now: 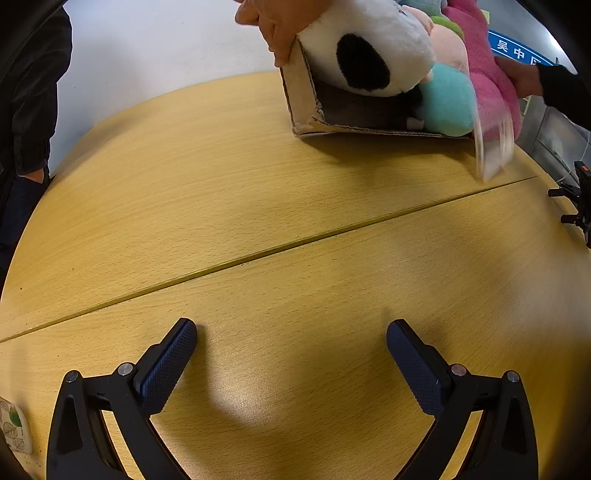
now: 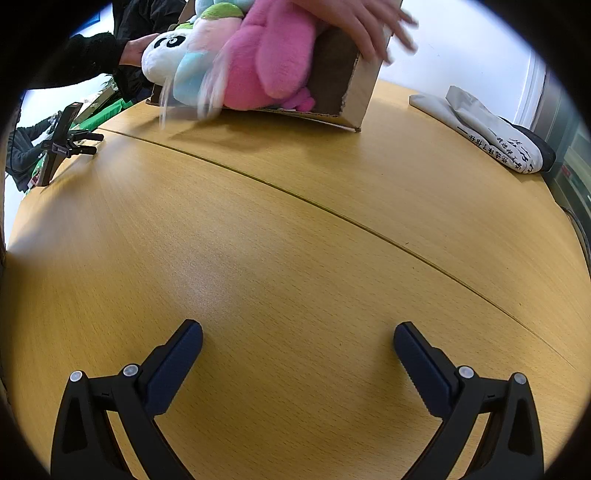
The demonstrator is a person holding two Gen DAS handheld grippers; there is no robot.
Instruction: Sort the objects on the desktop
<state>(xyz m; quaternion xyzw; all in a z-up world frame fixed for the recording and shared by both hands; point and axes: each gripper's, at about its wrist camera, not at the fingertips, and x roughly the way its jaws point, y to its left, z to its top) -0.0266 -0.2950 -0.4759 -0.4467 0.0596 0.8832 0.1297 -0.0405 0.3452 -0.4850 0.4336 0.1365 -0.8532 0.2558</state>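
Note:
A cardboard box [image 1: 300,96] is tipped on its side at the far edge of the wooden table [image 1: 258,206], held by a person's bare hands [image 1: 275,22]. Plush toys spill from it: a white and black panda [image 1: 369,55], a light blue toy [image 1: 448,99] and a pink toy [image 1: 487,70]. A blurred clear plastic item [image 1: 493,147] falls from the box. In the right wrist view I see the same box [image 2: 364,92], panda [image 2: 162,55] and pink toy [image 2: 266,62]. My left gripper [image 1: 291,332] and right gripper [image 2: 297,334] are open and empty, low over the table, well short of the box.
A black phone stand [image 2: 61,144] is at the table's left in the right wrist view, and at the right edge in the left wrist view [image 1: 580,199]. A folded white bag with black print [image 2: 491,129] lies at the far right. A person in dark clothes [image 1: 29,92] stands at the left.

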